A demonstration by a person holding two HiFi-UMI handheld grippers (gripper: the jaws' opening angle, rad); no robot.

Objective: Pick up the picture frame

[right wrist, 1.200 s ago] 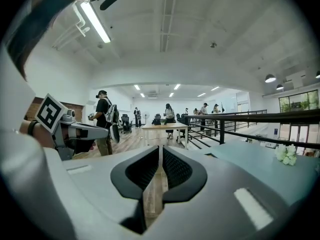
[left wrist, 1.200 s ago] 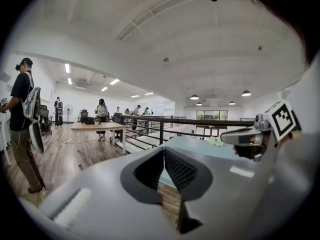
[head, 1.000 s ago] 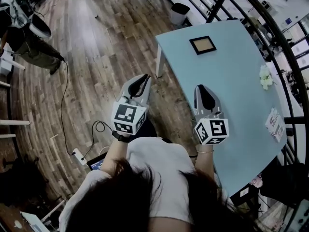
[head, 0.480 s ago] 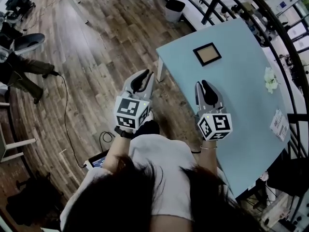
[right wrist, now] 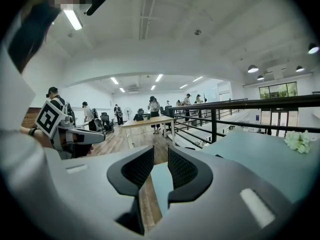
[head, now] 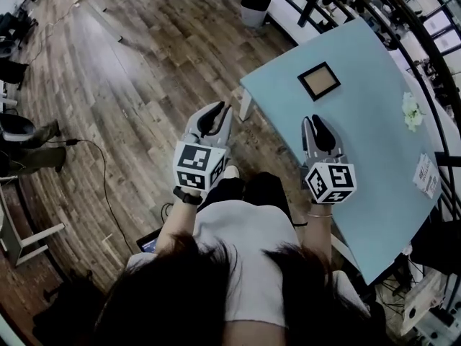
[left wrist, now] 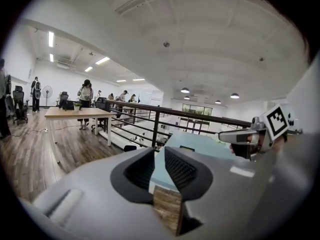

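Note:
The picture frame (head: pixel 319 81), dark-edged with a tan inside, lies flat near the far left corner of the pale blue table (head: pixel 360 164). In the left gripper view the picture frame (left wrist: pixel 187 148) shows as a small dark shape on the tabletop. My left gripper (head: pixel 217 109) hangs over the wooden floor to the left of the table, with its jaws a narrow gap apart and nothing between them. My right gripper (head: pixel 317 120) is over the table's near left part, well short of the frame. Its jaws have just been opening and hold nothing.
White flowers (head: pixel 413 112) and a printed card (head: pixel 426 175) lie toward the table's right side. A black railing (head: pixel 374 20) runs behind the table, with a dark bin (head: pixel 254 9) on the floor beyond. A cable (head: pixel 101 171) trails over the floor at left.
Both grippers have come forward toward the table. The right jaws have gone from shut to slightly apart. The person at far left has mostly passed out of view.

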